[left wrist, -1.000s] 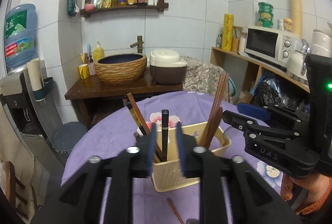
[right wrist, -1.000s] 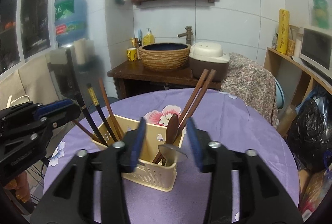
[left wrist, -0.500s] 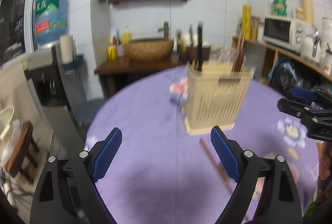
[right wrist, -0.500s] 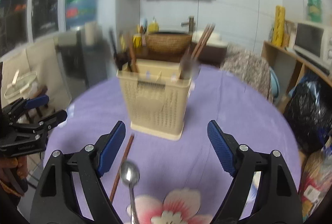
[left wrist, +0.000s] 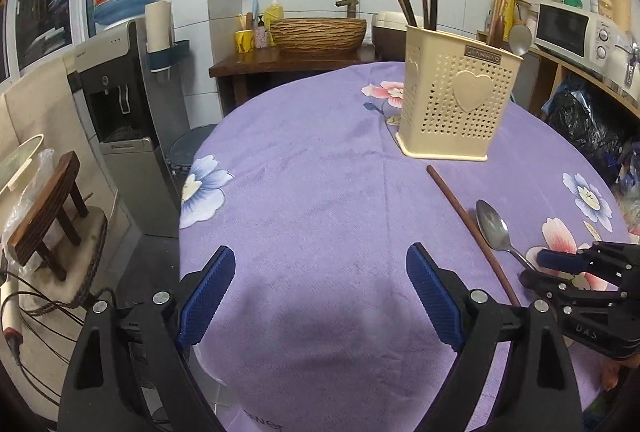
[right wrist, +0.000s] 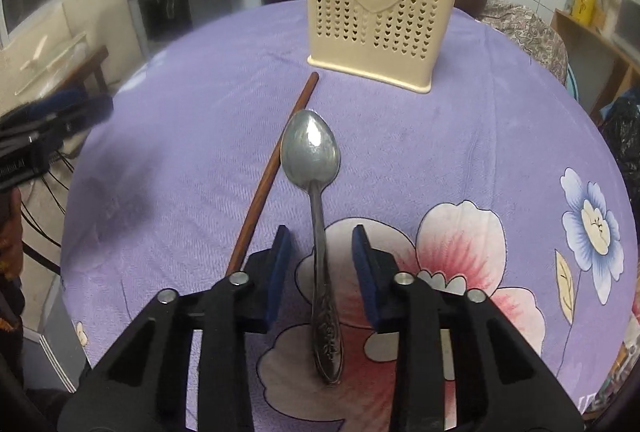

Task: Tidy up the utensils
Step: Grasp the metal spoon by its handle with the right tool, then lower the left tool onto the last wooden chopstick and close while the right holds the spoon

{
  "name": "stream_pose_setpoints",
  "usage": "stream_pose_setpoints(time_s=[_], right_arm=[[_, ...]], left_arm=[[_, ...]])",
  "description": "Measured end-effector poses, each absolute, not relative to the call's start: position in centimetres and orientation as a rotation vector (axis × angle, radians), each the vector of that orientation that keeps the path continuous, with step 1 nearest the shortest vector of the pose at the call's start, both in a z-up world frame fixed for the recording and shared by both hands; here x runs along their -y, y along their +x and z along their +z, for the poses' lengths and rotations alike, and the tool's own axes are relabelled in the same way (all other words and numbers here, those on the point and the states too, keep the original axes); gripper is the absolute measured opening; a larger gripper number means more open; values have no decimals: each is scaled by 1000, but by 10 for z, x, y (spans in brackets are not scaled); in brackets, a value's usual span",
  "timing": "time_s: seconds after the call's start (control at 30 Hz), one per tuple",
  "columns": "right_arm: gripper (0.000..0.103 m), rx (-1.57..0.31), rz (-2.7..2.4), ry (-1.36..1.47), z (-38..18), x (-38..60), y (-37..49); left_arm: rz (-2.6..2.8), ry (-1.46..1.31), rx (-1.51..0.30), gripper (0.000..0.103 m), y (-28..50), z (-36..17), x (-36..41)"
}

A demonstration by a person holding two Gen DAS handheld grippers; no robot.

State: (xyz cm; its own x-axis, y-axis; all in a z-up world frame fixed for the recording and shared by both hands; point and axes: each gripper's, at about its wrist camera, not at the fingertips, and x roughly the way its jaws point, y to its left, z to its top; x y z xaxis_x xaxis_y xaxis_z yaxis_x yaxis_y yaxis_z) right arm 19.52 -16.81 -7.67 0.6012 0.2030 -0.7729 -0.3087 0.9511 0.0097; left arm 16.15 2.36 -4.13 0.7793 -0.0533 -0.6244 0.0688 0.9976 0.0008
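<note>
I have my right gripper (right wrist: 319,274) low over the purple tablecloth (right wrist: 460,135), its jaws just closing in, now narrow, with the metal spoon (right wrist: 320,228) between them but not yet pinched: a gap shows on either side of the handle. To do this pick well, I think I should keep the handle centred between the pads, settle a touch lower so they meet it squarely, and close gently (a thin handle lying flat on cloth may skid or roll). The spoon runs from 6 o'clock to 12 o'clock in my right wrist view, with its bowl beyond the fingertips. The loose brown chopstick (right wrist: 276,167) lies just beside it, at about 11 o'clock from the jaws, so I want to avoid nudging that. My left gripper (left wrist: 320,296) hangs wide open with nothing between its pads. Farther off, at 12 o'clock, stands the cream utensil holder (right wrist: 380,3), upright, already holding chopsticks and another spoon.
</note>
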Motion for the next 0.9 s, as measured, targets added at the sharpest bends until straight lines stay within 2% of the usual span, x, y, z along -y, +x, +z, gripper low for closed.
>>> stream_pose_setpoints(time_s=[0.07,0.17,0.6,0.63,0.7,0.73,0.77,0.9], right_arm=[[17,-875,281,-128,-76,167,197],[9,-874,271,-105,-78,174,195],[10,-867,94,65,-79,255,182],[14,-868,101,63,-79,255,183],[33,-871,99,44,-77,251,187],[56,-865,89,40,-75,251,189],[65,-846,79,36,-72,250,191],[65,-846,90,36,-64,251,209]], left_arm=[[-75,21,-677,86,159,-44,-19],[-94,16,-691,86,157,-48,-14],[-136,12,-731,86,152,-59,1],[-139,12,-735,86,152,-60,2],[-143,16,-739,86,151,-61,5],[-145,18,-738,86,151,-60,6],[-146,20,-737,86,151,-59,7],[-151,21,-734,86,150,-58,8]])
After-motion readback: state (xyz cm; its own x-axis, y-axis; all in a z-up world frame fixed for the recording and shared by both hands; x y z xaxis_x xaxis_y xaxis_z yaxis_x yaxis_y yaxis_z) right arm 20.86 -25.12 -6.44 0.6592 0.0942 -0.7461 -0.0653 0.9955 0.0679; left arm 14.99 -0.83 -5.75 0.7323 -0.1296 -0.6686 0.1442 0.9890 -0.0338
